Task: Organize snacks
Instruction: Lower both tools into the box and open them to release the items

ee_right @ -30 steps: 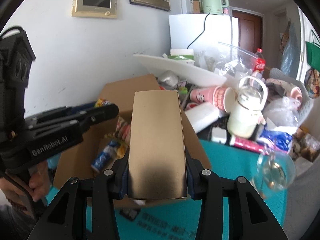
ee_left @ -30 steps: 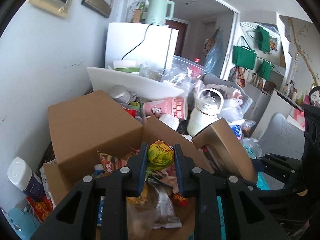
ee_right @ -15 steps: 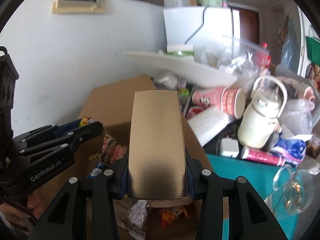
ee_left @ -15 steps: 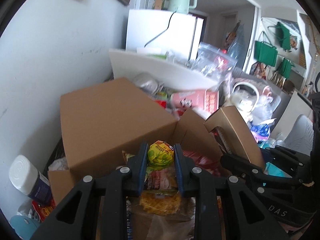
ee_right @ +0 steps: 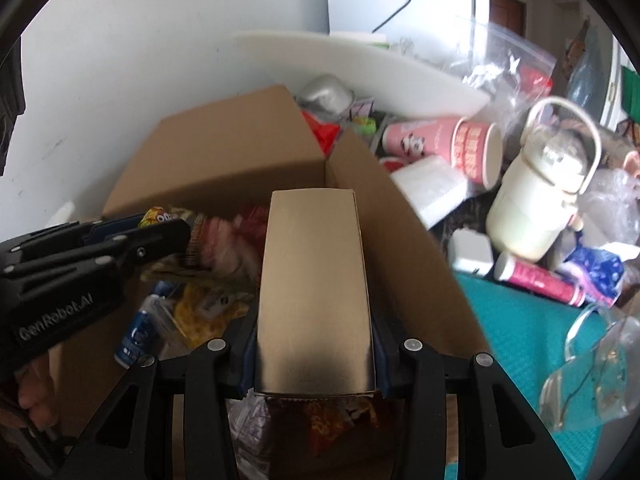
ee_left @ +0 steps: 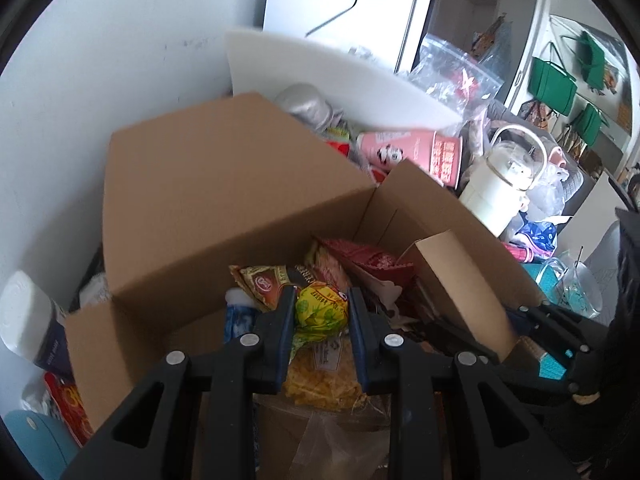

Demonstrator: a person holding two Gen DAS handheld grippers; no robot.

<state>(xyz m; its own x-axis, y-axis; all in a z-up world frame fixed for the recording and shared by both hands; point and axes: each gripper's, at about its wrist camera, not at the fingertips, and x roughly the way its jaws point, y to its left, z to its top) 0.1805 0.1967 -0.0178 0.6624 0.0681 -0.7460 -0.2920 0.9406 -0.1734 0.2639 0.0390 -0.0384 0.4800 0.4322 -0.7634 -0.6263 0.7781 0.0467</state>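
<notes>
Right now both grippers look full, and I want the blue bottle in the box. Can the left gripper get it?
Probably not yet: the left gripper is shut on a yellow-green snack; the blue bottle lies uncovered beside it.

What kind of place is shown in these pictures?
Probably a lived-in home, a cluttered kitchen or dining corner. A white fridge stands by the wall, green bags hang beside a doorway, and a cardboard box of snacks sits among cups and household clutter.
</notes>
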